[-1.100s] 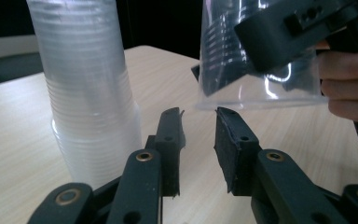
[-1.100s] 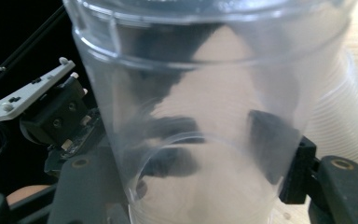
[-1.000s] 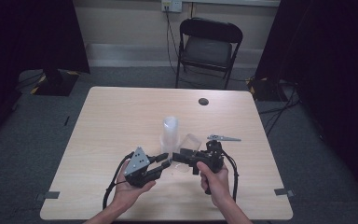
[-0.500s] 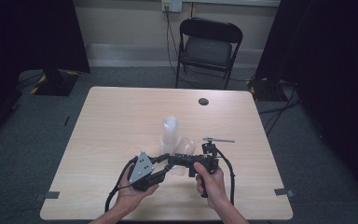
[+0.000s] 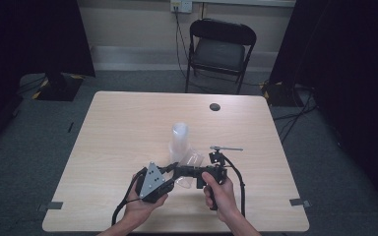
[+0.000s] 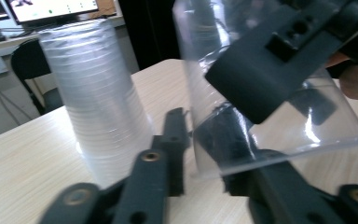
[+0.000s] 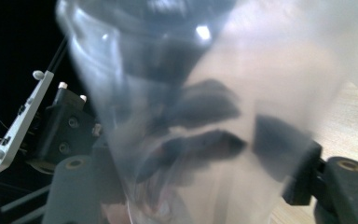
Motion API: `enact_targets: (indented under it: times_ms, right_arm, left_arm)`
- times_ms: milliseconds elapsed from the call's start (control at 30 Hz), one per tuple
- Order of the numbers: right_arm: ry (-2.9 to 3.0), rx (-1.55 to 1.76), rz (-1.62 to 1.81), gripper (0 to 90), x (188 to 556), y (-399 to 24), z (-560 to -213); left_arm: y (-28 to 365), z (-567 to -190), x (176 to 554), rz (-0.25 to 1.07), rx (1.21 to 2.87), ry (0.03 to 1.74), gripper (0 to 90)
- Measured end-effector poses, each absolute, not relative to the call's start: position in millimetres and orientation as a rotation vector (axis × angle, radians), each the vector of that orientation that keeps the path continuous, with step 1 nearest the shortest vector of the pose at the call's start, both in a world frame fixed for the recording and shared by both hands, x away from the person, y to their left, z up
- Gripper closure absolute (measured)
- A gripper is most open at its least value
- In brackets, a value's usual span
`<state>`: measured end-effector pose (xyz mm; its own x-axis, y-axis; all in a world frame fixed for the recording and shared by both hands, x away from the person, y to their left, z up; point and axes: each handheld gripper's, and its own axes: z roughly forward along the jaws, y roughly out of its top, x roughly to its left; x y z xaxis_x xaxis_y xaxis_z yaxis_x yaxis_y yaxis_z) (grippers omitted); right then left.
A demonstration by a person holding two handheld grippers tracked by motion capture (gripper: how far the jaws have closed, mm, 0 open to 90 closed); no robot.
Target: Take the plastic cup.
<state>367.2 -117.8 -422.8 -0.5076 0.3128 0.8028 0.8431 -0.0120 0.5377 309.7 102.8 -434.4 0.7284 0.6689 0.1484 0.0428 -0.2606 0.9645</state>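
A clear plastic cup (image 5: 191,162) hangs tilted over the table's near half, between both grippers. My left gripper (image 5: 177,172) pinches the cup's (image 6: 279,126) wall near the rim, one jaw outside and the other seen through the plastic. Its jaws (image 6: 198,135) have just been closing on that wall. My right gripper (image 5: 189,173) straddles the cup's (image 7: 205,93) narrower end and presses on both sides. Its jaws (image 7: 191,161) have just been opening a little with the cup still between them. An upside-down stack of clear cups (image 5: 179,136) (image 6: 98,102) stands just behind.
A small dark round disc (image 5: 215,106) lies near the far edge of the wooden table (image 5: 118,128). A black folding chair (image 5: 221,46) stands beyond the table. Cables trail from both grippers toward the near edge.
The two grippers have drawn slightly closer together around the cup. The cup stack has stayed put.
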Motion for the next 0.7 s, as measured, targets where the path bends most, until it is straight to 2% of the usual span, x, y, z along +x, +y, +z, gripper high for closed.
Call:
enact_targets:
  times_ms: [200,233,700]
  right_arm:
    - [-1.852,-1.198,-1.544,27.8,366.9,-116.2,-423.4]
    - [-1.869,-1.196,-1.552,23.6,367.3,-115.8,-424.2]
    - [-1.890,-1.176,-1.608,19.8,366.6,-119.9,-421.2]
  left_arm:
    - [106.5,-433.5,313.3,0.611,1.765,0.566,82.0]
    - [106.8,-433.2,313.8,0.596,1.770,0.567,82.4]
    - [118.1,-432.4,321.6,0.507,1.764,0.655,85.0]
